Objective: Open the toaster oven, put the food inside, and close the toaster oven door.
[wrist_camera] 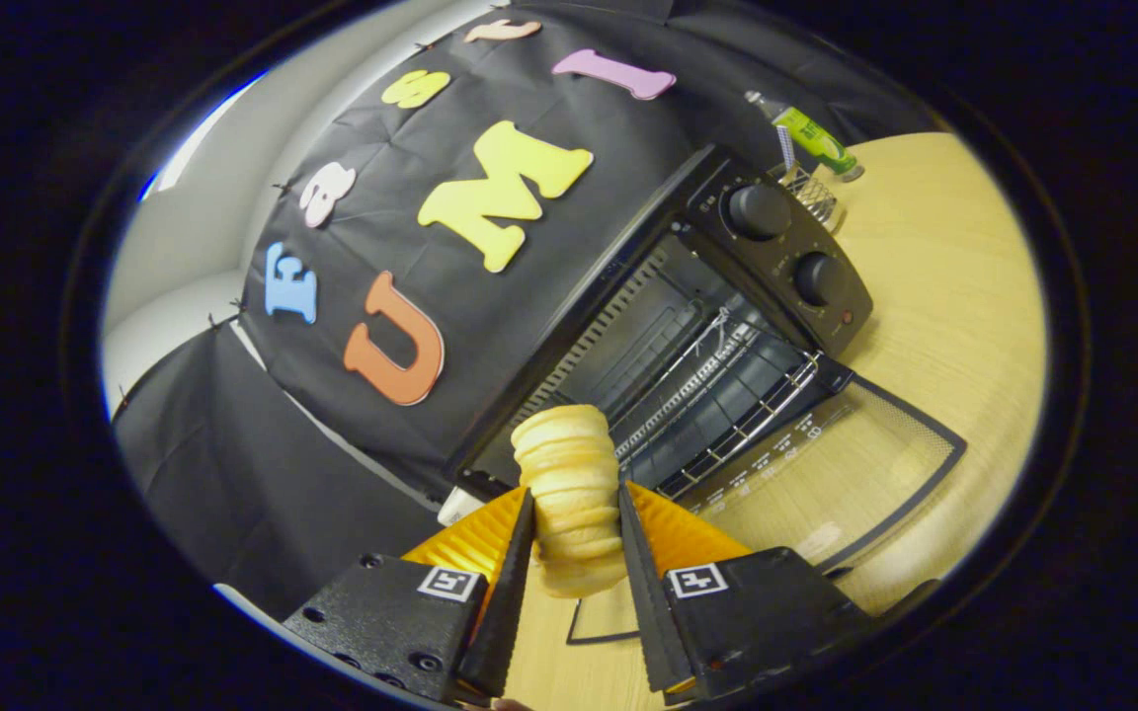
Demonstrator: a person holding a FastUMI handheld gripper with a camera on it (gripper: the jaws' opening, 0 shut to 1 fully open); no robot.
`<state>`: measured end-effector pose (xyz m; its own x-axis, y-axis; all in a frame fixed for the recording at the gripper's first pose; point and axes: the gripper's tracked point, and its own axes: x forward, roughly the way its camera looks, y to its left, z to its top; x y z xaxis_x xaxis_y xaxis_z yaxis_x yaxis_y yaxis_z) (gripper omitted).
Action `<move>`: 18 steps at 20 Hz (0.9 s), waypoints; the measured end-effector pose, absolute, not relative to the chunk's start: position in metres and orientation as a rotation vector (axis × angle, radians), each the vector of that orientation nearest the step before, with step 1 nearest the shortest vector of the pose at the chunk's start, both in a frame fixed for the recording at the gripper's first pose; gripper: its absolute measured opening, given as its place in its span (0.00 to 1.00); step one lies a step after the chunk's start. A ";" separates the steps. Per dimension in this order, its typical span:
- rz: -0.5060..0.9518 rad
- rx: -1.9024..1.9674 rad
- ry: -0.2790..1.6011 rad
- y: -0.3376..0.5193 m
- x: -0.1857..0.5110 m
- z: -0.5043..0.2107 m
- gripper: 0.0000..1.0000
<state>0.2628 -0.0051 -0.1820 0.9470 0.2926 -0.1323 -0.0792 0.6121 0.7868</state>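
A pale ridged piece of food, like a bread roll or croissant (571, 484), stands between my two fingers, and my gripper (576, 513) is shut on it. The roll's far end sticks out beyond the fingertips. Just beyond it is the black toaster oven (776, 257) with its glass door (826, 464) folded down flat onto the wooden table (944, 296). Inside the open cavity a wire rack (717, 385) shows. Two round knobs (759, 210) sit on the oven's control panel. The whole scene looks tilted because the gripper is rolled.
A green-labelled bottle (811, 133) and a small wire basket (811, 193) stand on the table behind the oven's control panel. The black cloth wall hangs close behind the oven. Bare wooden table lies around the lowered door.
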 end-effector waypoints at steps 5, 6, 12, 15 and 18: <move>0.134 0.929 0.200 -0.036 0.309 -0.190 0.57; 0.130 0.904 0.190 -0.038 0.316 -0.190 0.57; 0.146 0.853 0.101 -0.032 0.345 -0.173 0.57; 0.113 0.805 0.114 -0.033 0.336 -0.181 0.81; 0.110 0.737 0.151 -0.031 0.321 -0.185 0.95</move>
<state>0.3214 -0.0307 -0.1846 0.9834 0.1526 -0.0980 -0.0469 0.7358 0.6756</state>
